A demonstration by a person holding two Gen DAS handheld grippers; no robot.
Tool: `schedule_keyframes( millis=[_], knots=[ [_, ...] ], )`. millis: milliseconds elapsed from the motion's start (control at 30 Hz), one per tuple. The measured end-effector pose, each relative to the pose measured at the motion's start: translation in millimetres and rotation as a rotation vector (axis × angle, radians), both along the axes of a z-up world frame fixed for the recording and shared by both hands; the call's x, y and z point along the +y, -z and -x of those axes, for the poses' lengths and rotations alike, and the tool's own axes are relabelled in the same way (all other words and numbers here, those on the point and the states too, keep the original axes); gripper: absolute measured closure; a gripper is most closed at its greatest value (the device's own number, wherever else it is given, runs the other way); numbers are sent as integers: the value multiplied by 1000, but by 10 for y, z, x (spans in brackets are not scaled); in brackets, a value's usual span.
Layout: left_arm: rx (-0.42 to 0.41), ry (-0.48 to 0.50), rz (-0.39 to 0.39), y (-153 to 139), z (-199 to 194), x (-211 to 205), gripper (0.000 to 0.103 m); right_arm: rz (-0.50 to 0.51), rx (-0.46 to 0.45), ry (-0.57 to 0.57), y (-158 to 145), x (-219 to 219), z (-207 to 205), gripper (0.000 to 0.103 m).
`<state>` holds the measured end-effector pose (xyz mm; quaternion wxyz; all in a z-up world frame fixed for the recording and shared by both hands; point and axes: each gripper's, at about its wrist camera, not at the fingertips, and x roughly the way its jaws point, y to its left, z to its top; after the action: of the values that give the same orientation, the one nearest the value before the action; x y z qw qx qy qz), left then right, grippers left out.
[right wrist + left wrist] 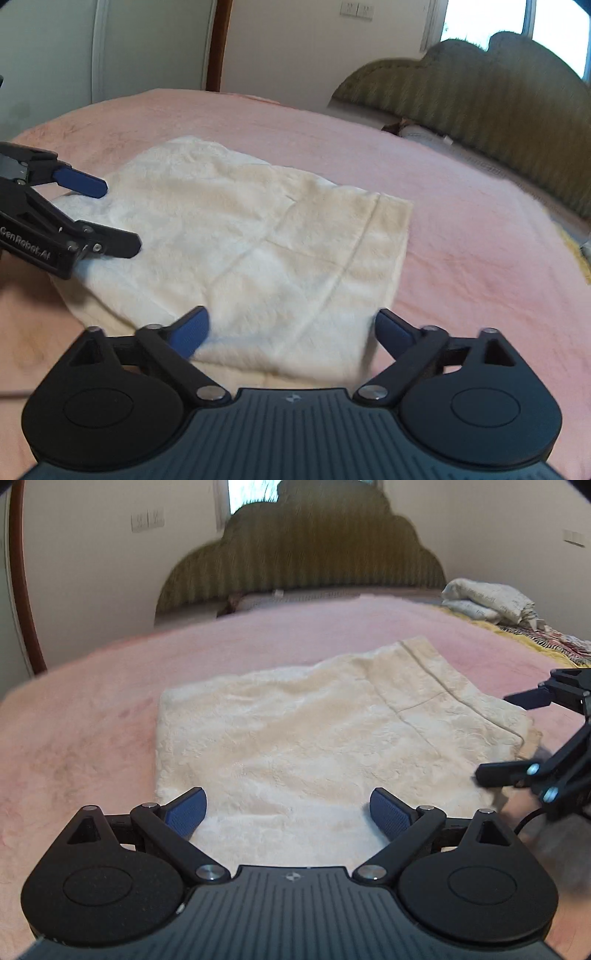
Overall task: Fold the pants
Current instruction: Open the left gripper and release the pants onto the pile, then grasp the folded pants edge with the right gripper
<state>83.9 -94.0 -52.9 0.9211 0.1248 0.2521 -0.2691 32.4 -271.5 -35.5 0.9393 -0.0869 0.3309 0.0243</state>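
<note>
The cream fuzzy pants [295, 731] lie folded into a flat rectangle on the pink bedspread [92, 709]. They also show in the right wrist view [251, 236]. My left gripper [288, 808] is open and empty, hovering over the near edge of the pants. My right gripper [291, 332] is open and empty over the other near corner. Each gripper shows in the other's view: the right one at the right edge [506, 738], the left one at the left edge [118, 218], both with jaws apart above the fabric.
The green padded headboard [306, 554] stands at the far end of the bed. A folded pale blanket [487, 598] and patterned bedding [554, 642] lie at the far right. A brown door frame [22, 583] is at the left.
</note>
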Motion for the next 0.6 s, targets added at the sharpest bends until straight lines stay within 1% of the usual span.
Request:
schedule_keyframes(
  millis=[33,67,100,133,167,200,233,267,300,333,400,433,467,533,600],
  knots=[
    [0,11,4,4,36,25,6,-39,2,15,-2,-67,85,3],
    [3,11,16,-3,56,50,6,-103,17,38,-20,-174,167,2],
    [8,4,36,-12,55,83,6,-142,26,61,-34,-252,233,2],
    [15,-1,60,-26,57,112,6,-151,25,95,-50,-301,300,2],
    [26,-9,99,-47,55,145,6,-111,7,156,-80,-329,367,2],
    [42,-23,138,-66,46,172,6,-99,-24,181,-128,-342,441,2],
    [60,-38,178,-78,28,202,6,-127,-71,193,-219,-372,504,2],
    [78,-53,213,-85,7,235,6,-204,-129,210,-323,-429,542,2],
    [96,-65,243,-98,-17,263,6,-326,-179,210,-412,-506,576,2],
    [111,-73,267,-102,-30,289,6,-489,-210,182,-477,-600,598,2],
    [129,-82,290,-115,-49,315,6,-763,-228,135,-472,-752,607,2],
    [128,-89,292,-118,-52,320,6,-890,-214,135,-415,-826,599,2],
    [125,-93,290,-123,-57,314,6,-991,-183,147,-334,-883,581,2],
    [121,-91,279,-107,-49,304,6,-1124,-126,185,-161,-958,558,2],
    [111,-89,267,-100,-34,291,6,-1193,-94,216,-23,-1000,521,2]
  ],
)
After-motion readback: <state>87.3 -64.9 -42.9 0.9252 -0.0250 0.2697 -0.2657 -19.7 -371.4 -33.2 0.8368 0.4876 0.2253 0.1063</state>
